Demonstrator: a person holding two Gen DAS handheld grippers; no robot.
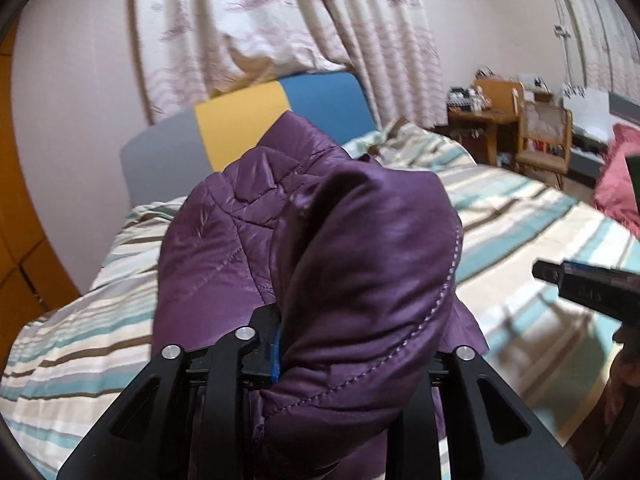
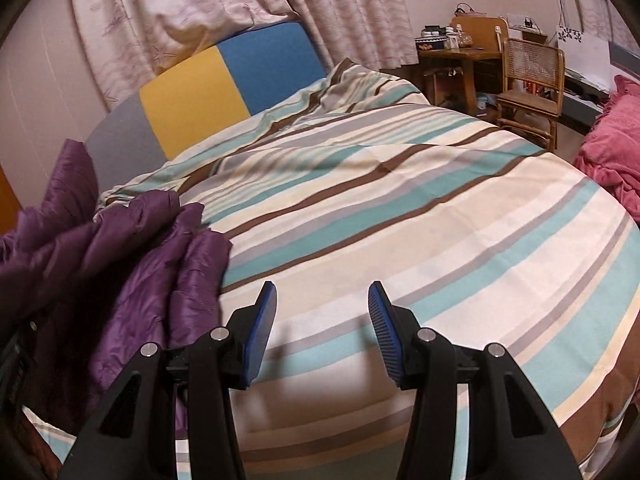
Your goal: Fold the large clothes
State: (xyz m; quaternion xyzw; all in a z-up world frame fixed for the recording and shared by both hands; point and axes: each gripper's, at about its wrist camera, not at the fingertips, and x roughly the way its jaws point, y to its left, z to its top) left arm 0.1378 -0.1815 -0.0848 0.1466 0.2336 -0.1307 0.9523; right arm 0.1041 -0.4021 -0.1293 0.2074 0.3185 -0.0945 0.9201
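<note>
A purple quilted jacket (image 1: 320,248) is bunched up in my left gripper (image 1: 344,340), which is shut on its fabric and holds it raised above the striped bed; the fabric hides the right finger. In the right wrist view the jacket (image 2: 132,264) hangs and lies crumpled at the left. My right gripper (image 2: 322,320) is open and empty, over the bedcover just right of the jacket. The right gripper also shows in the left wrist view (image 1: 576,280) at the right edge.
The bed (image 2: 400,208) has a striped cover and a grey, yellow and blue headboard (image 2: 224,80). Curtains hang behind. A pink blanket (image 2: 612,144) lies at the right. A wooden table (image 2: 456,56) and chair (image 2: 532,80) stand at the far right.
</note>
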